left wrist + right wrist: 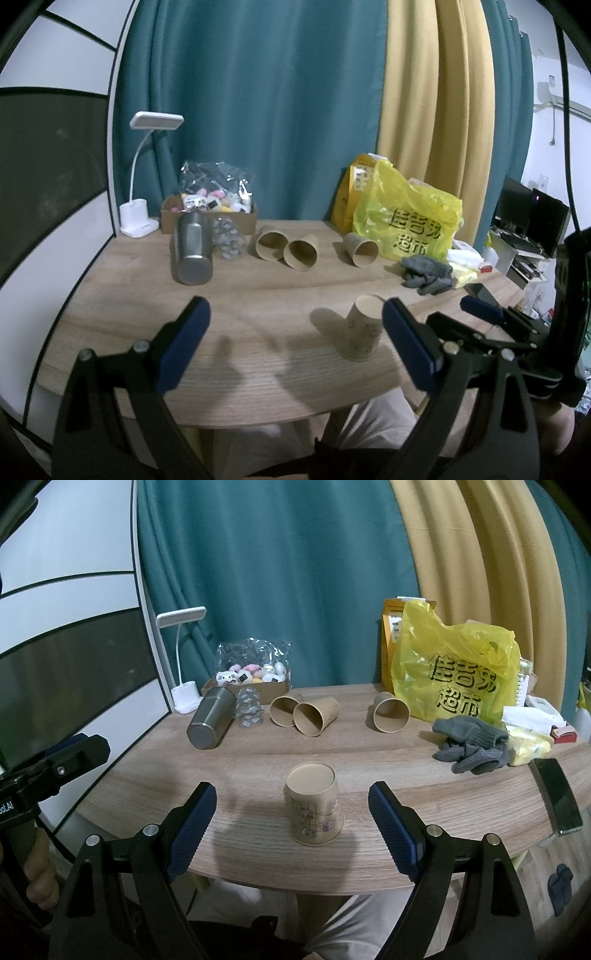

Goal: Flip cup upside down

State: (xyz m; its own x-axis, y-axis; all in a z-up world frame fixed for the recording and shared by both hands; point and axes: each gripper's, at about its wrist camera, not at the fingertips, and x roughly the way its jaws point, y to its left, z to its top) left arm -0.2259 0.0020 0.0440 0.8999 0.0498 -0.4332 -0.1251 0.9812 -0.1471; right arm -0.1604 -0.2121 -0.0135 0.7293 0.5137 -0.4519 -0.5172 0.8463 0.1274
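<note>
A printed paper cup (314,806) stands upside down, base up, near the table's front edge; it also shows in the left wrist view (361,328). My right gripper (291,827) is open and empty, its jaws wide on either side of the cup without touching it. My left gripper (295,343) is open and empty, to the left of the cup. Three plain paper cups lie on their sides farther back: two together (303,710) and one alone (390,712).
A steel tumbler (210,718) lies at the back left beside a clear cup (249,709), a cardboard box of trinkets (251,681) and a white lamp (184,694). A yellow bag (454,664), grey gloves (469,744) and a phone (557,795) sit at the right.
</note>
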